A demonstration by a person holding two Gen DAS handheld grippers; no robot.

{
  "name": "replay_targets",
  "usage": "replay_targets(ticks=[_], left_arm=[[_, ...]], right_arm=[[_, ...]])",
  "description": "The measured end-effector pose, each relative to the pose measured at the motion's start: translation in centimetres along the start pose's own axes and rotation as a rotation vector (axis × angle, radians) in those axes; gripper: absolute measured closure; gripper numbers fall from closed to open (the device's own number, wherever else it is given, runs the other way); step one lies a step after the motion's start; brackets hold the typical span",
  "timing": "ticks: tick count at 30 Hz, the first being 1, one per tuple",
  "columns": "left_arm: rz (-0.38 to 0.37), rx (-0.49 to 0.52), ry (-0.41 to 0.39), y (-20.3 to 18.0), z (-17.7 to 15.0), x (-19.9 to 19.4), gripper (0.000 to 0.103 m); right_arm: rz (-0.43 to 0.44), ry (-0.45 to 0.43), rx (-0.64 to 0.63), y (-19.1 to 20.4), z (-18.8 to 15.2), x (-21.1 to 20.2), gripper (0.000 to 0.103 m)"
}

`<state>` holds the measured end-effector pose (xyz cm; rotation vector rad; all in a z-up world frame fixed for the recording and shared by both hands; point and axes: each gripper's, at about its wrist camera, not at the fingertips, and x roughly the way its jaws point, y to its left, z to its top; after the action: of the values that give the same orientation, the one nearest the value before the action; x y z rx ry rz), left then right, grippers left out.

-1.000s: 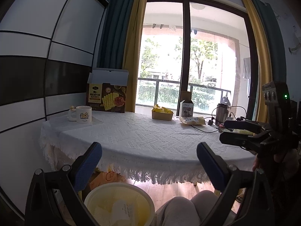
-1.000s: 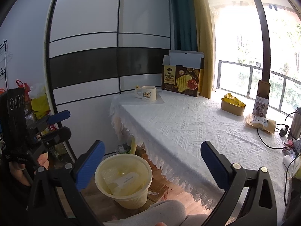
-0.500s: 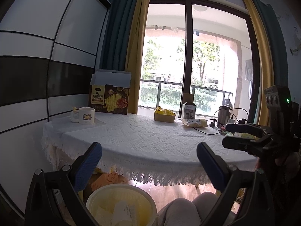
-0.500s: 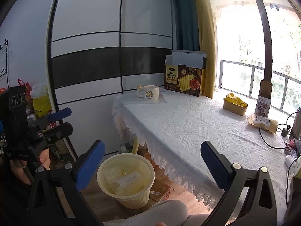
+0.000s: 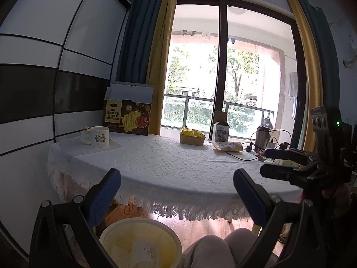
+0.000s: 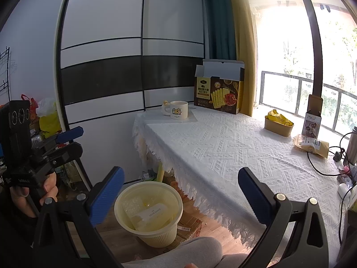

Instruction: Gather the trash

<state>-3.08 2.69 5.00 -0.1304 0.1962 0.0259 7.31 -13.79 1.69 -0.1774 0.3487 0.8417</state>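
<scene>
Your left gripper [image 5: 176, 192] hangs over the near edge of the tabletop [image 5: 156, 167], jaws wide apart, nothing between them. Below it on the floor stands the pale yellow bin [image 5: 140, 243], with paper and wrappers already inside; in the right wrist view the same bin [image 6: 148, 212] sits just beside the tabletop's fringed corner.

Tabletop, left to right:
- mug [image 5: 99, 136] on the far left corner
- open cracker box [image 5: 127, 117] upright behind it
- small tray of yellow wrappers [image 5: 192, 136], mid-back
- small carton [image 5: 219, 130], upright
- flat brown packet [image 5: 227, 146], lying beside the carton
- steel flask [image 5: 262, 139] with cables, far right

Your right gripper [image 6: 180, 192] also hangs empty, jaws spread wide, above the bin's side of the tabletop.
</scene>
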Motion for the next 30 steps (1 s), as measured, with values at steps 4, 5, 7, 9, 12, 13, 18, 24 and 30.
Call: replay_targets(ticks=[4, 5, 7, 9, 12, 13, 18, 24, 30], left_arm=[[-0.003, 0.003, -0.001, -0.02, -0.05, 0.05, 0.002], [-0.005, 0.004, -0.002, -0.02, -0.05, 0.03, 0.002], [-0.007, 0.002, -0.003, 0.00, -0.05, 0.03, 0.002], [-0.008, 0.000, -0.003, -0.03, -0.05, 0.05, 0.002], [-0.010, 0.000, -0.003, -0.10, -0.02, 0.03, 0.002], [-0.011, 0.002, -0.002, -0.13, -0.04, 0.03, 0.002], [-0.011, 0.006, -0.001, -0.32, 0.01, 0.08, 0.002], [-0.014, 0.004, 0.001, -0.39, 0.04, 0.16, 0.002], [-0.017, 0.003, 0.001, -0.30, 0.12, 0.18, 0.002]], right_arm=[[0.000, 0.001, 0.000, -0.06, 0.00, 0.03, 0.002], [0.000, 0.001, 0.000, -0.08, 0.00, 0.03, 0.002], [0.001, 0.000, 0.000, -0.17, 0.00, 0.03, 0.002], [0.000, 0.000, 0.000, -0.18, -0.01, 0.02, 0.002], [0.001, -0.001, 0.001, -0.22, -0.02, 0.01, 0.002], [-0.001, -0.001, 0.002, -0.29, -0.04, 0.00, 0.002], [-0.004, 0.001, 0.004, -0.40, 0.06, -0.07, 0.002], [-0.005, 0.001, 0.006, -0.34, 0.05, -0.04, 0.002], [-0.008, 0.003, 0.006, -0.32, 0.14, 0.02, 0.002]])
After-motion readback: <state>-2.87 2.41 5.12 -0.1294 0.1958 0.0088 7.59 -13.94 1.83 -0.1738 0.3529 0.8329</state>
